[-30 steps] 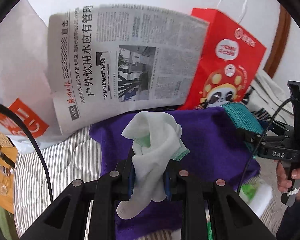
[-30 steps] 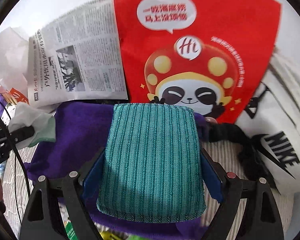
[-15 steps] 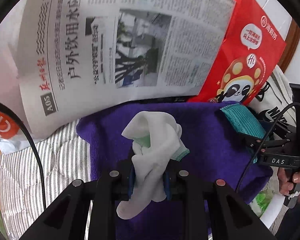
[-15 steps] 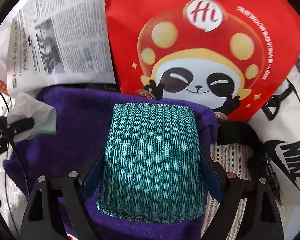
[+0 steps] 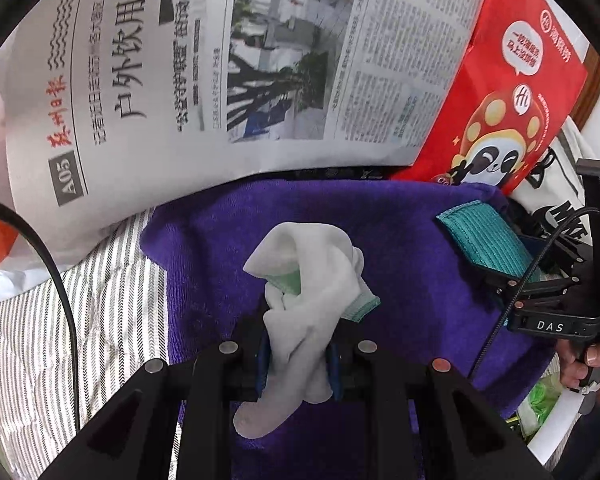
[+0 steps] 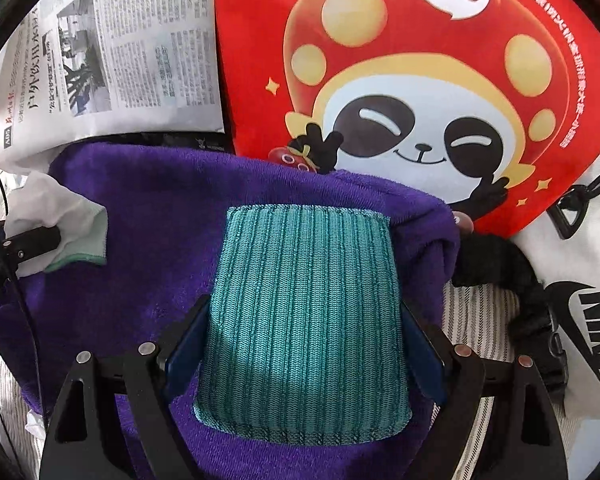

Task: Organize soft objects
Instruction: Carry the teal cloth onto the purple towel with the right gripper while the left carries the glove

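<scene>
L gripper (image 5: 298, 354) clamps white sock (image 5: 304, 280), R gripper (image 6: 306, 344) clamps teal cloth (image 6: 304, 312)

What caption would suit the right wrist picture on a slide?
The right tool grips a teal pad above a purple towel, facing a red panda bag.

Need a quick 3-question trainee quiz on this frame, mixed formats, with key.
1. True or false: the left gripper is shut on a white sock.
2. What does the right gripper hold? A) newspaper B) teal knit pad C) red bag D) black strap
3. Fill in: both held items are over a ___ towel.

Key:
1. True; the pads pinch the sock.
2. B; the pad fills the wide jaws, the pads at its sides. The newspaper and red bag stand behind.
3. Purple.
</scene>
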Motion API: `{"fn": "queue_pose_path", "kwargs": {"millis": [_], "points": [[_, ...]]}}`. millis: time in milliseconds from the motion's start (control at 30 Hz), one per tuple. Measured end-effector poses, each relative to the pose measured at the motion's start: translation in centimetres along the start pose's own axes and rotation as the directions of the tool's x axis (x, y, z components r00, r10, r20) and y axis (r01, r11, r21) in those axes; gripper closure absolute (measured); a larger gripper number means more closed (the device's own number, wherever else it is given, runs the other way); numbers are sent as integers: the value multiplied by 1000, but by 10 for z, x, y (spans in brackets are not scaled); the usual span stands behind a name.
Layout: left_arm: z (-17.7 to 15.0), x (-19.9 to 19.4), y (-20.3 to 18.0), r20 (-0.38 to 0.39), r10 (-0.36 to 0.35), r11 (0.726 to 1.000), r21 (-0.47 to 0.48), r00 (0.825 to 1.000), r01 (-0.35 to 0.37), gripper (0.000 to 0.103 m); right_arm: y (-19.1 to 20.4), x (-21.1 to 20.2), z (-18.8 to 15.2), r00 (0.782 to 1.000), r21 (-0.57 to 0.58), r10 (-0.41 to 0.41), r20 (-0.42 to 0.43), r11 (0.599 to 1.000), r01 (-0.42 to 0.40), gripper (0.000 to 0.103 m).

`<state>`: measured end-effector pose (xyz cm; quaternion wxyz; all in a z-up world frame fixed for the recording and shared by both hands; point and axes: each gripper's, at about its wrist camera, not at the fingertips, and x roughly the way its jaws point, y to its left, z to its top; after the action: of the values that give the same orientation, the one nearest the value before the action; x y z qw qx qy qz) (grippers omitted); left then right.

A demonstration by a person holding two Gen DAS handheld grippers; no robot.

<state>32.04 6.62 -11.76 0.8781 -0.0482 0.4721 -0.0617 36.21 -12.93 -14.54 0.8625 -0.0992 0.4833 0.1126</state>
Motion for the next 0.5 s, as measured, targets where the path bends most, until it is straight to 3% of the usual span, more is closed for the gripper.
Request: {"fn": "queue_pose_path", "kwargs": {"millis": [500], "points": [[-1,14,-17,-16,17,999,29,1000,-17,77,1,20,-3,997,30,50,-55,998,-48,14]]}}
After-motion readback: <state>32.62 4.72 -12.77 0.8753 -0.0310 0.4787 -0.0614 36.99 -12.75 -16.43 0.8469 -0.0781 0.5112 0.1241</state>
